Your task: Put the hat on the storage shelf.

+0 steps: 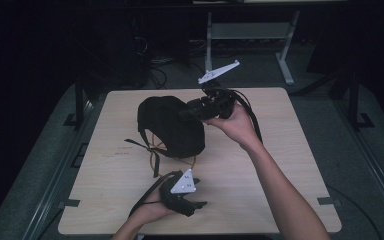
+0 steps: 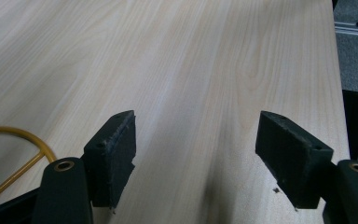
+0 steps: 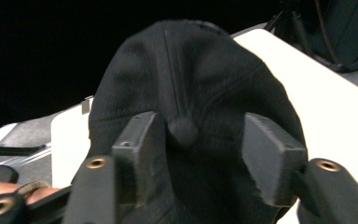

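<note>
Dark room, pale wooden table (image 1: 260,165). At its middle, toward the far side, a black cap (image 1: 170,125), crown up over a yellow wire ring (image 1: 152,159), strap trailing toward the near edge. Right gripper (image 1: 190,111) at the cap's top, jaws spread either side of the crown button (image 3: 182,130), fabric between them but not yet pinched. Left gripper (image 1: 200,205) low at the near edge, jaws wide apart over bare wood, holding nothing. Likely step: closing on the crown. Best done by centring on the button, squeezing enough cloth for a firm hold, lifting straight up so the ring stays put.
</note>
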`<state>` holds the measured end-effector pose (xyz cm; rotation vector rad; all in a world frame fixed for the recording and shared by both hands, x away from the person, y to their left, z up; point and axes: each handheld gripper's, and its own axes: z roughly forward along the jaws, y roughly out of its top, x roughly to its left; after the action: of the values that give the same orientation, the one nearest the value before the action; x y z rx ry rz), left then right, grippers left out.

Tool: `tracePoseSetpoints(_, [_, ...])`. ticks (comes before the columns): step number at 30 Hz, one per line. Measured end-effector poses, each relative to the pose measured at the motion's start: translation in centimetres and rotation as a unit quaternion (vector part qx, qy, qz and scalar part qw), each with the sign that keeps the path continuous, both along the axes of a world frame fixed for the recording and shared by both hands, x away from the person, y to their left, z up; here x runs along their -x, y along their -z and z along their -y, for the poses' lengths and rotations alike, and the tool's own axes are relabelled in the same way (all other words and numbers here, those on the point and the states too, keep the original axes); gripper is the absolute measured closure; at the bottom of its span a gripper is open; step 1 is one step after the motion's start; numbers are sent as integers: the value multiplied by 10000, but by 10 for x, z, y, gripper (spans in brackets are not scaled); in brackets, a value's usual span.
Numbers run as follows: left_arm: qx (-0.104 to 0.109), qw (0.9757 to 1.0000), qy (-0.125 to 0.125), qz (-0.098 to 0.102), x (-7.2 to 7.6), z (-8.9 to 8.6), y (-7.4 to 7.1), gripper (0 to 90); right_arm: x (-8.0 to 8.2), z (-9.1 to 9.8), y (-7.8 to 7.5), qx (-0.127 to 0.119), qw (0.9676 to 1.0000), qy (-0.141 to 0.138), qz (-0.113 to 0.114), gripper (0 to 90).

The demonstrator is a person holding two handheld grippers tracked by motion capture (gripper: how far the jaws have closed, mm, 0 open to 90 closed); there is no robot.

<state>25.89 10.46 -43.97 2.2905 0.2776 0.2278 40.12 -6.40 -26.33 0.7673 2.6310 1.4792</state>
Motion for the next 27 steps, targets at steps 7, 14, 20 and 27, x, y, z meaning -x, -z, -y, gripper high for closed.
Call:
tracePoseSetpoints(7, [25, 10000, -18, 11, 0, 0, 0, 287, 2, 1, 8, -130, 9998, -160, 38, 732])
tracePoseSetpoints(14, [20, 10000, -6, 7, 1, 0, -1, 287, 6, 4, -2, -128, 9995, -112, 275, 755])
tracePoseSetpoints(20, [-12, 10000, 10, 7, 0, 0, -1, 287, 7, -6, -20, -120, 9989, -118, 432, 756])
tracePoseSetpoints(27, [-34, 10000, 71, 6, 1, 2, 0, 287, 8, -43, -38, -12, 9979, -293, 579, 754])
